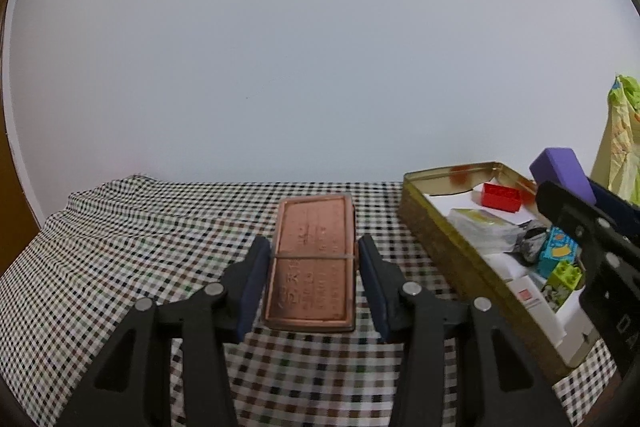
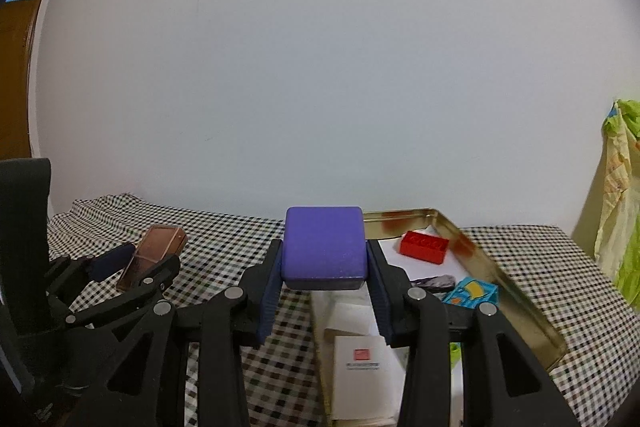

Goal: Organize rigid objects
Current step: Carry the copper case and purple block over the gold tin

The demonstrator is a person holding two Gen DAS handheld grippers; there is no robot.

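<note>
Much of the open gold tin (image 2: 472, 251) is hidden: the right gripper (image 2: 325, 283) and the purple block (image 2: 324, 245) clamped between its jaws cover the tin's near left part, and its near end runs under the gripper's black linkage. Inside, ahead and to the right of those jaws, lie a red brick (image 2: 423, 247), a crumpled grey thing too unclear to name, a teal carton (image 2: 472, 291) and a white booklet (image 2: 362, 367) whose print is unreadable. The left gripper (image 1: 311, 273) has its jaws closed on the long sides of a copper-coloured flat tin (image 1: 312, 263); its embossed lettering cannot be read, and whether it is lifted off the cloth is unclear. Below both grippers spreads a rumpled checked tablecloth (image 1: 140, 227). Behind is a plain white wall (image 1: 320, 47), a brown door (image 2: 16, 75) at the far left, and a yellow-green bag (image 2: 622, 195) cut off at the right edge.
</note>
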